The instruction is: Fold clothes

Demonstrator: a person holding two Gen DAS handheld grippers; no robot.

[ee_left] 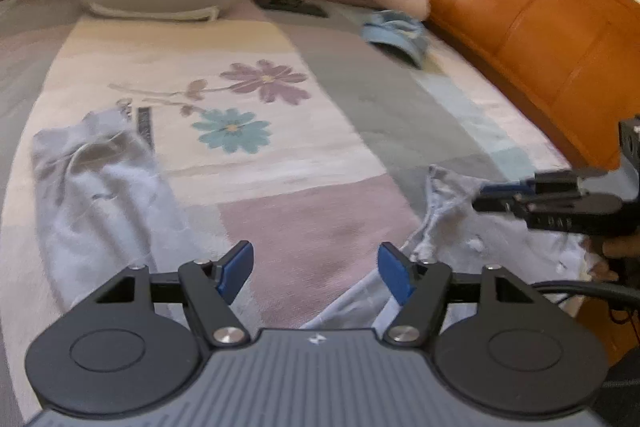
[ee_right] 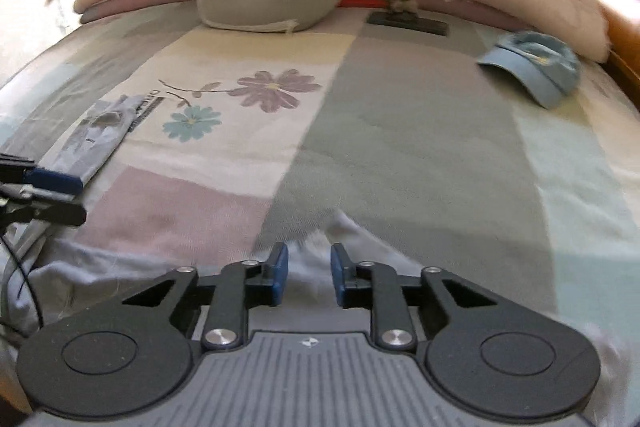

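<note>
The pale blue garment (ee_left: 92, 187) lies spread on the bed (ee_left: 320, 211), one part ahead-left of your left gripper (ee_left: 316, 273), another under your right gripper (ee_right: 309, 275). Both grippers are parted and hold nothing, seemingly poised over cloth edges.
</note>
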